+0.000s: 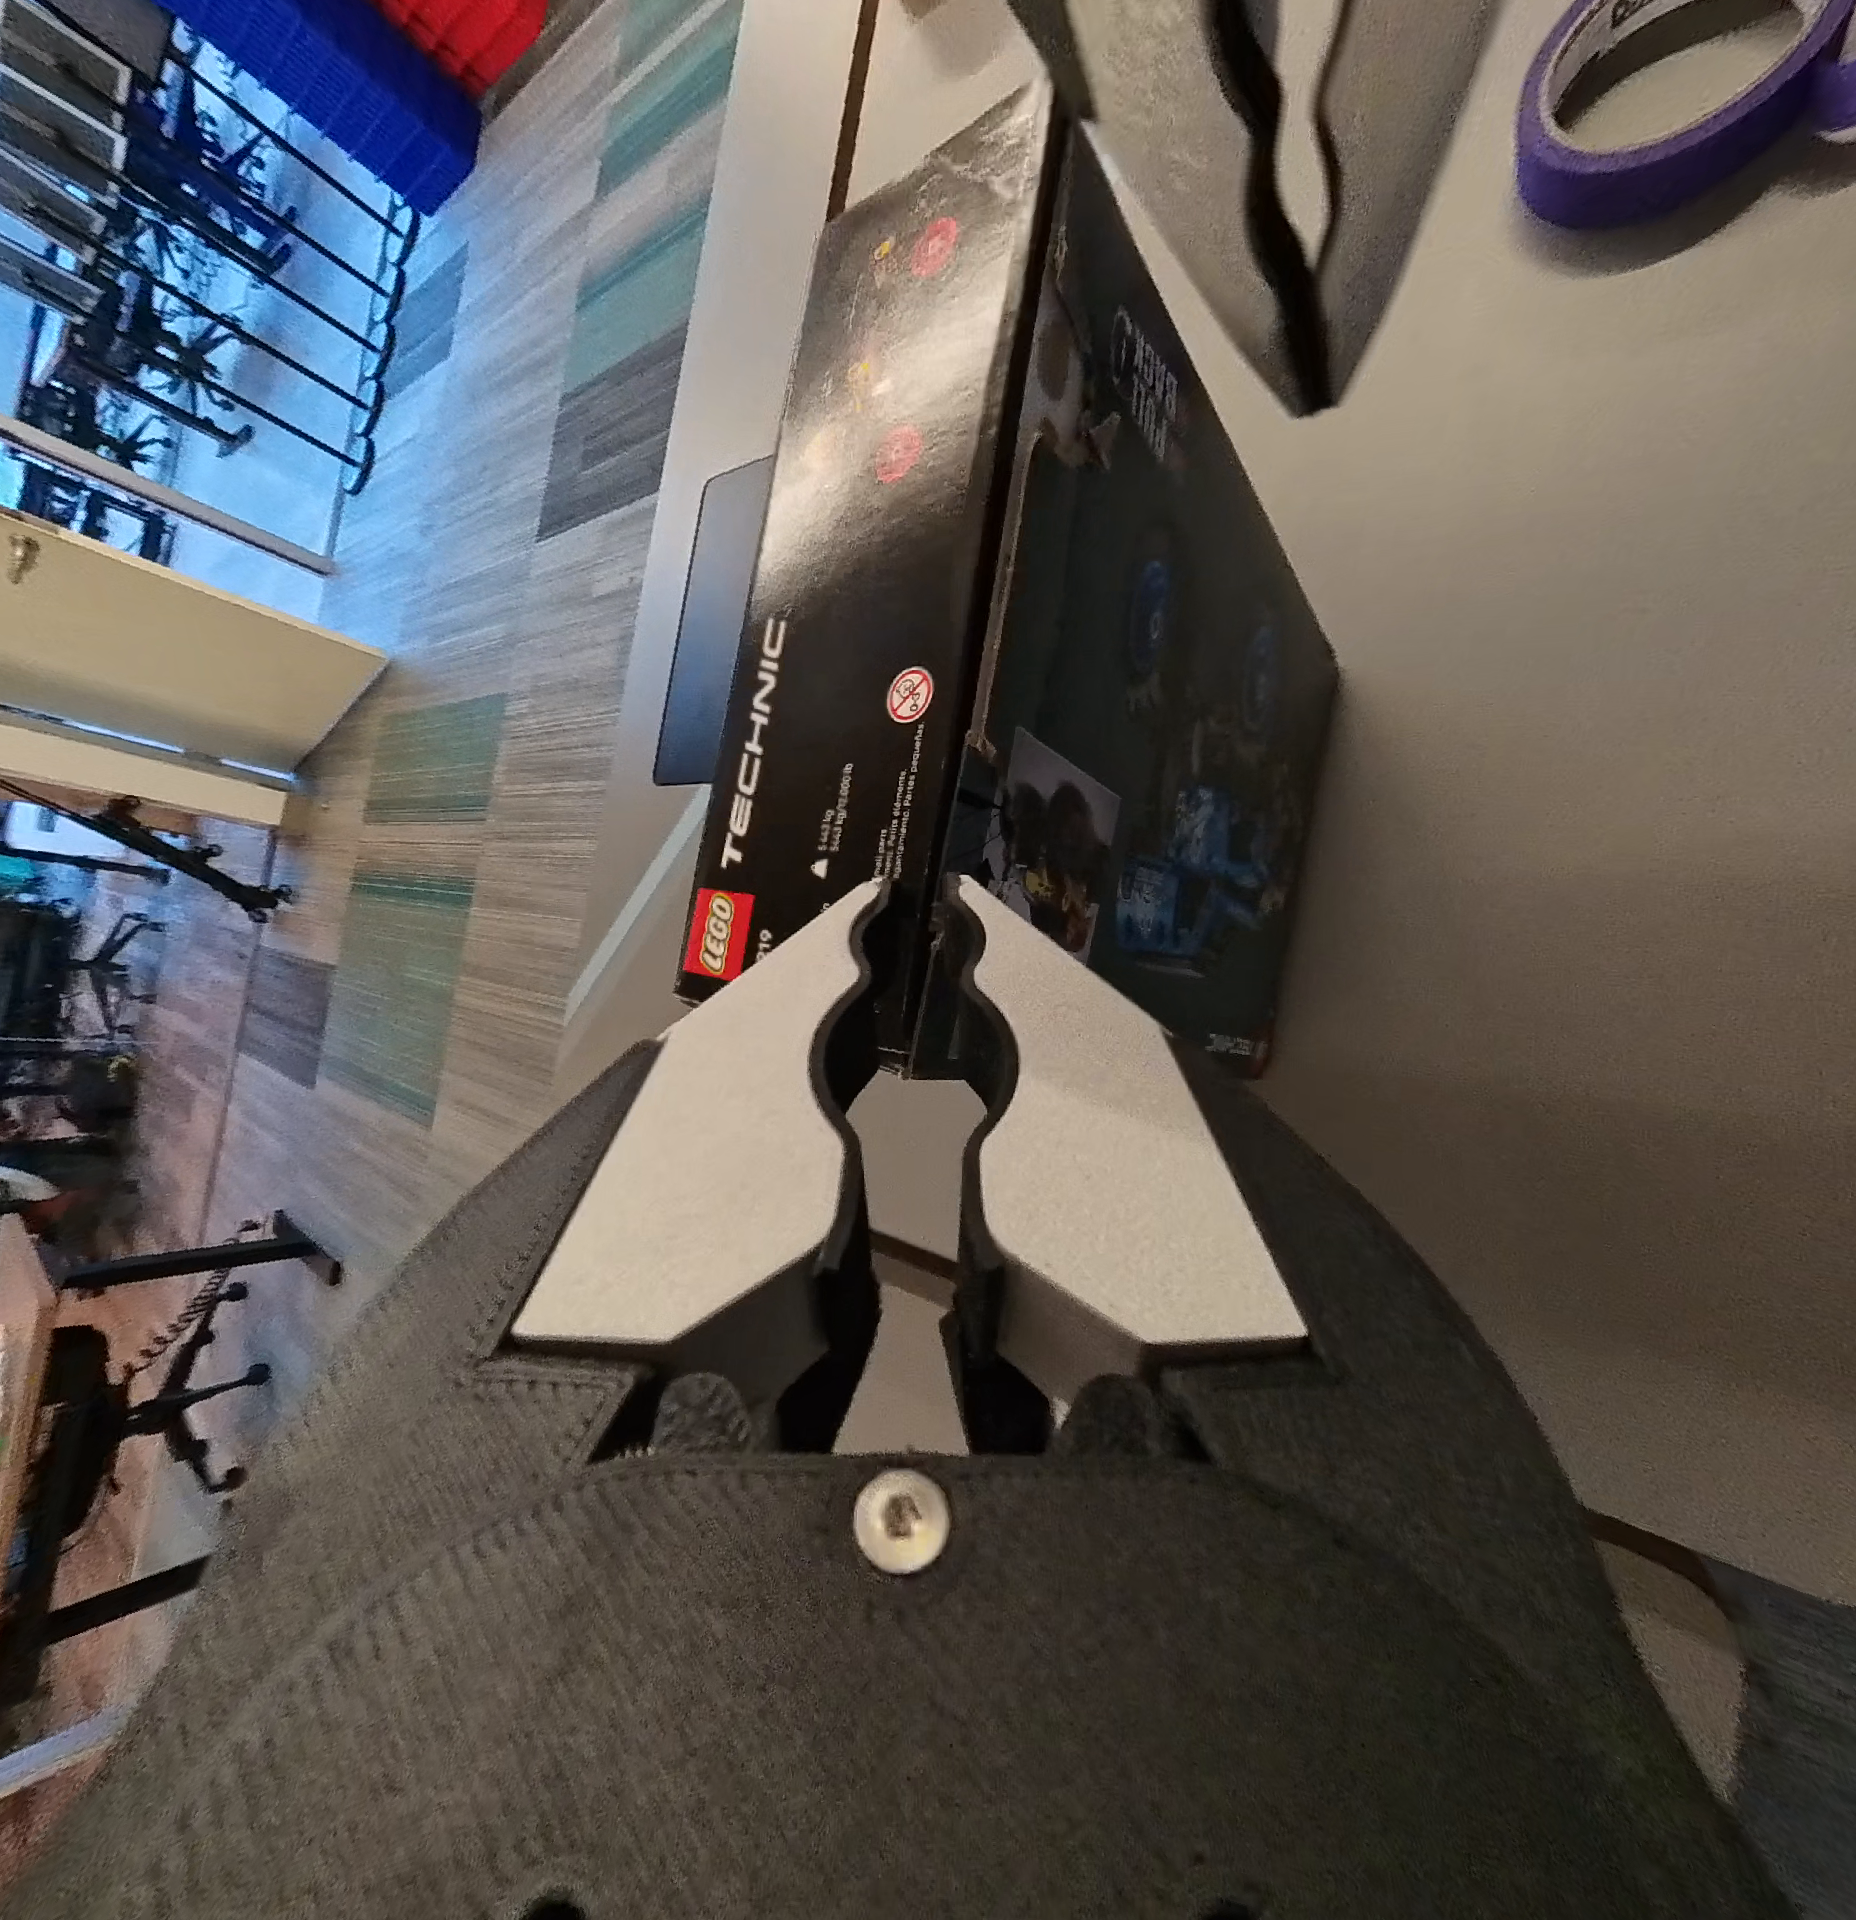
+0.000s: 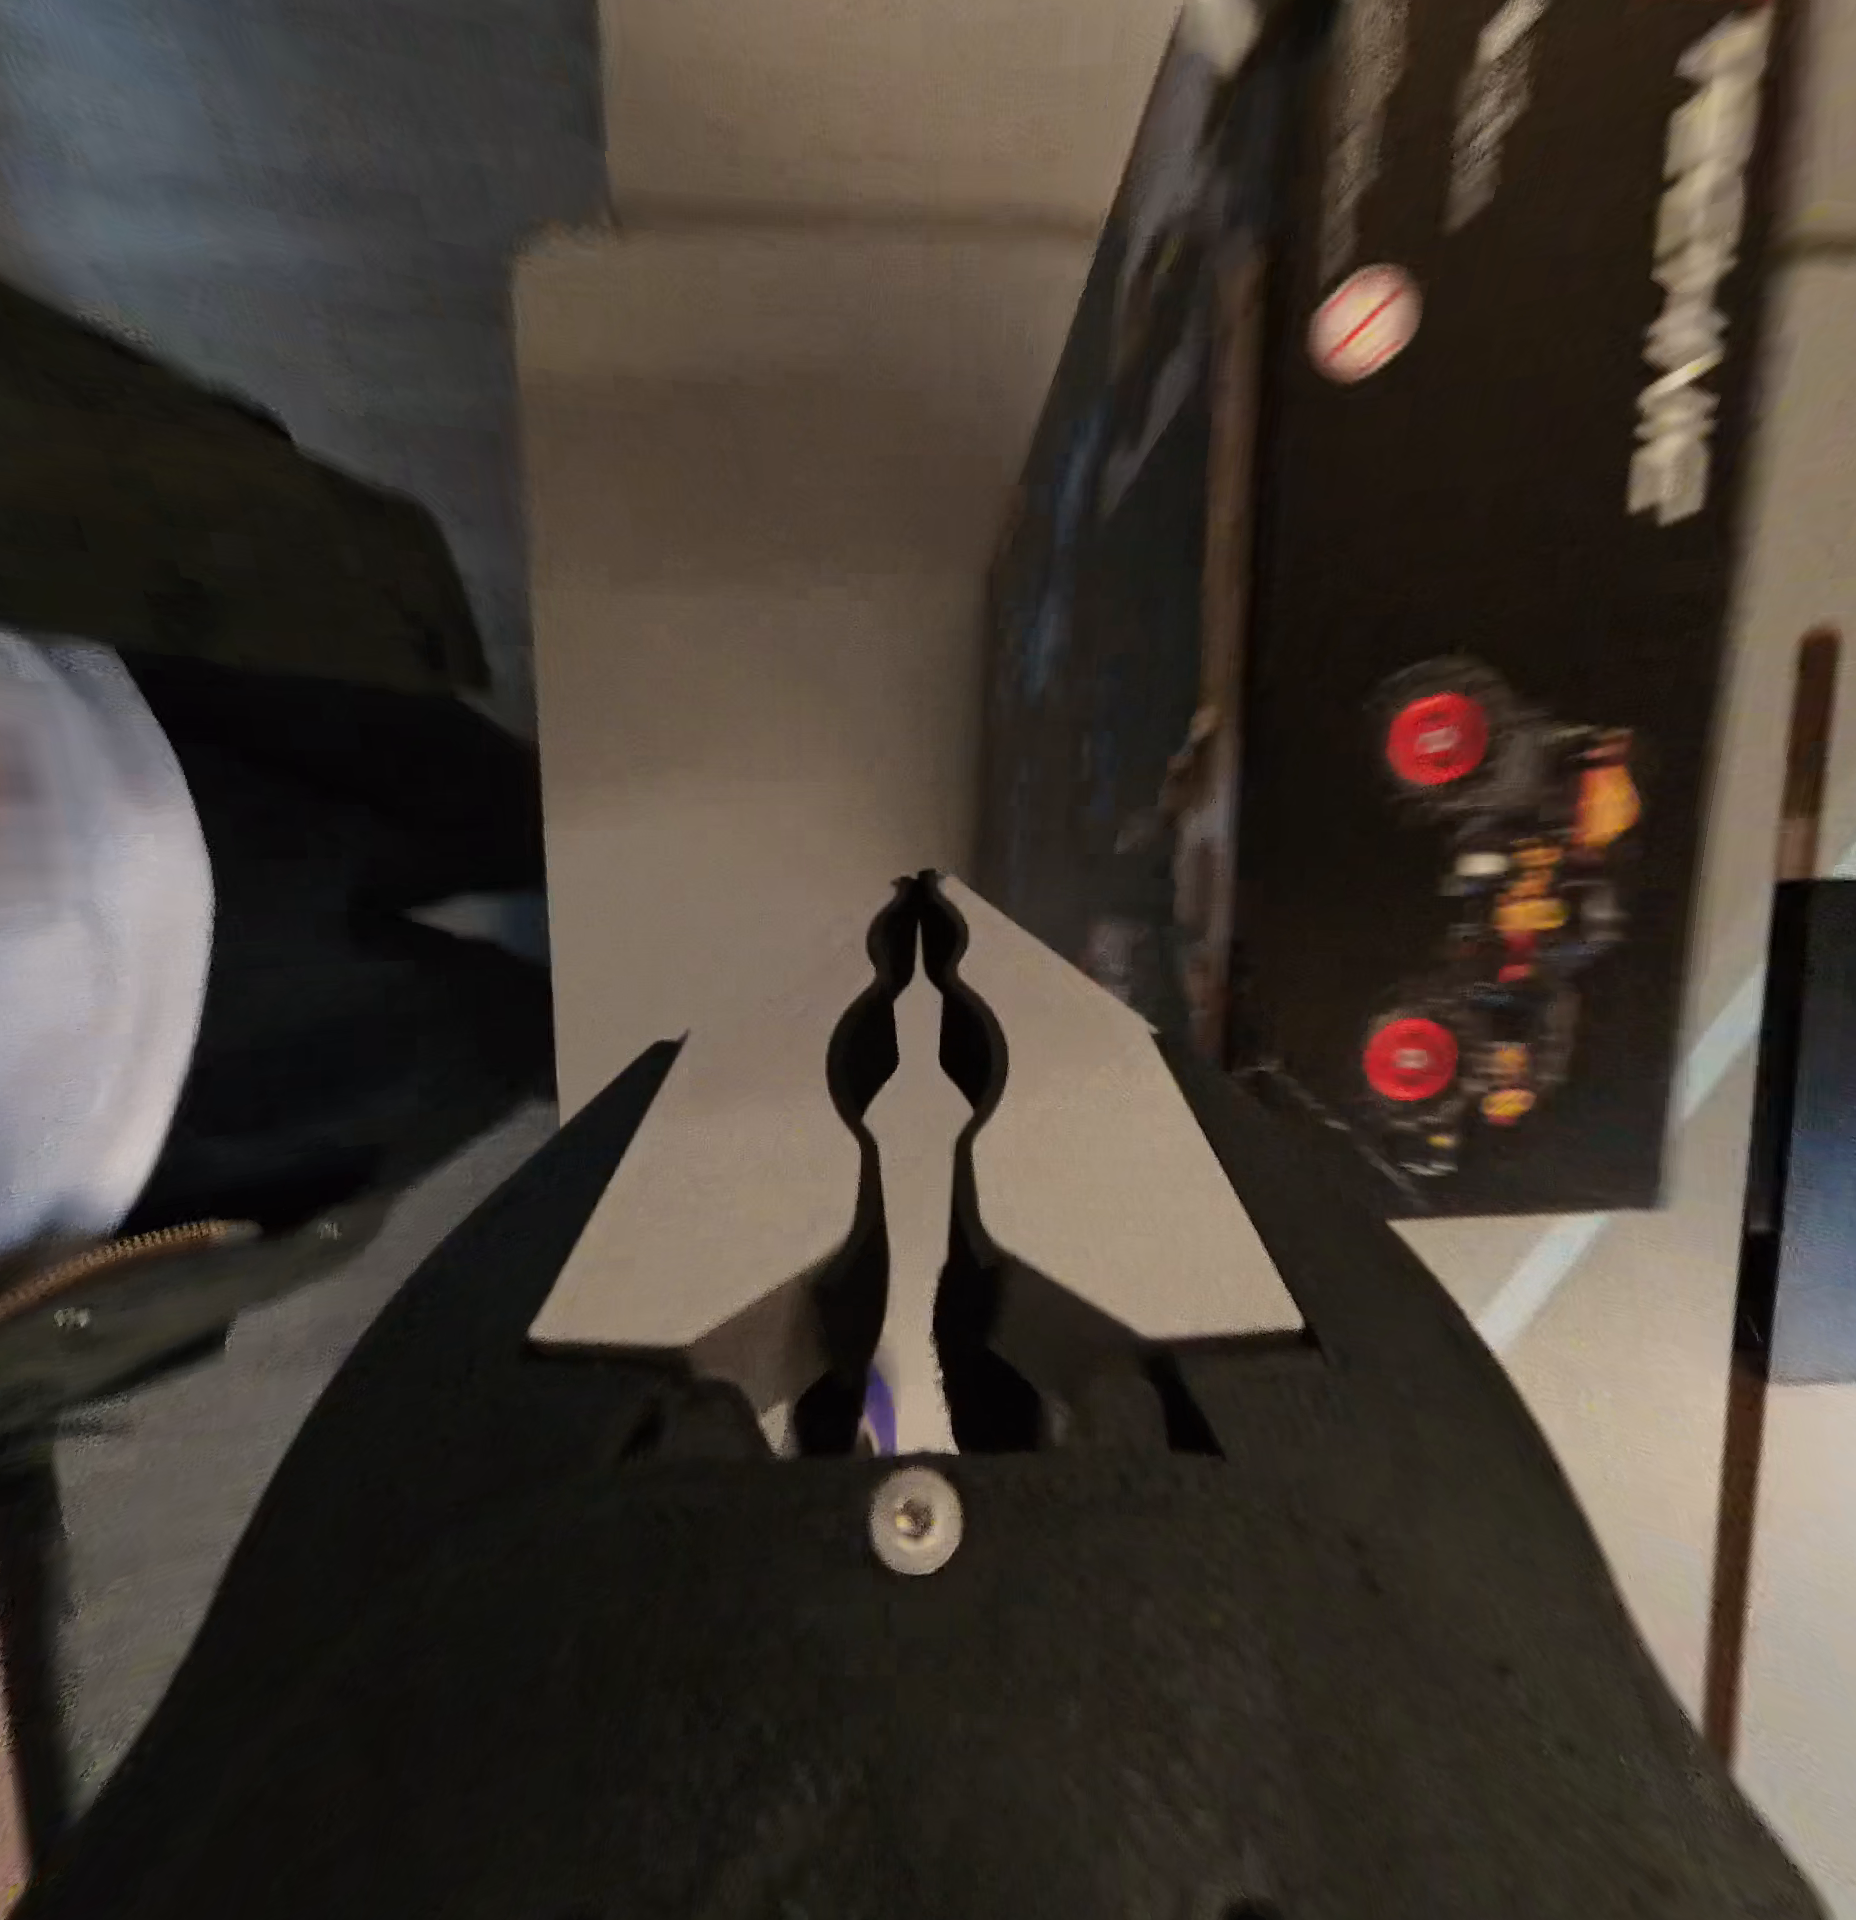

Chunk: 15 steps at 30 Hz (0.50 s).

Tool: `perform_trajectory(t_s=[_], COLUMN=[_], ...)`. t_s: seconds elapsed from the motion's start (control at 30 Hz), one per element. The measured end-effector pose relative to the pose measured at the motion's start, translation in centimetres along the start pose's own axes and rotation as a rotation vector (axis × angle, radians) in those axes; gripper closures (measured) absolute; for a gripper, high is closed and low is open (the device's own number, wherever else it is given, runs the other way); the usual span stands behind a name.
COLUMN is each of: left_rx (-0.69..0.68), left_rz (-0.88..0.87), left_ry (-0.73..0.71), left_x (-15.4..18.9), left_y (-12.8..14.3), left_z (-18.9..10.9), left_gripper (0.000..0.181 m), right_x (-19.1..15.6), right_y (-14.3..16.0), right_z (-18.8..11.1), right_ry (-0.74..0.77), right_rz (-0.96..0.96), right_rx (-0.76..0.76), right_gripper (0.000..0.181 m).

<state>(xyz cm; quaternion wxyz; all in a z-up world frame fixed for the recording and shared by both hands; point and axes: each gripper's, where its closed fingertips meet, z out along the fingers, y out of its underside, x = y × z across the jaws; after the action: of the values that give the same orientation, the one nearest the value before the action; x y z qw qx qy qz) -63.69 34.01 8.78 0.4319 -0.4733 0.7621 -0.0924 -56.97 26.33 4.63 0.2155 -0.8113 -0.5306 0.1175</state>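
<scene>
The pale desk [image 1: 1589, 935] carries everything here, seen turned on its side in the left wrist view. On it a black toy box [image 1: 882, 582] stands on one broad face, its narrow printed side facing the left camera and a flap edge running along the middle. The left gripper [image 1: 916, 896] has its jaws closed onto the near corner of that box, the cardboard edge pinched between the tips. The same box [image 2: 1475, 675] shows blurred in the right wrist view, standing just right of the right gripper [image 2: 922, 883], whose jaws are pressed together at the tips with nothing between them, over bare desk. Left of it is a person's dark sleeve [image 2: 280, 831]. A dark tablet-like slab [image 1: 711, 623] lies beyond the box, and a roll of purple tape [image 1: 1672, 114] sits near the far gripper [image 1: 1288, 197].
</scene>
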Motion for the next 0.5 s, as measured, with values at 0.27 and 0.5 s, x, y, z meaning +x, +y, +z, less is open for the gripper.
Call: perform_trajectory(t_s=[0.27,0.5], left_rx=[0.021,0.135], left_rz=[-0.108,-0.370], left_ry=[0.005,0.103], left_x=[0.0,-1.0], left_y=[0.0,-2.1], left_z=[0.0,-0.7], left_gripper=[0.176,0.172], right_x=[4.8,5.4], right_y=[-3.7,-1.9], right_z=[-5.0,-3.8], right_ry=[0.001,-0.145], right_rz=[0.358,0.626], right_rx=[0.386,0.386], right_gripper=[0.181,0.180])
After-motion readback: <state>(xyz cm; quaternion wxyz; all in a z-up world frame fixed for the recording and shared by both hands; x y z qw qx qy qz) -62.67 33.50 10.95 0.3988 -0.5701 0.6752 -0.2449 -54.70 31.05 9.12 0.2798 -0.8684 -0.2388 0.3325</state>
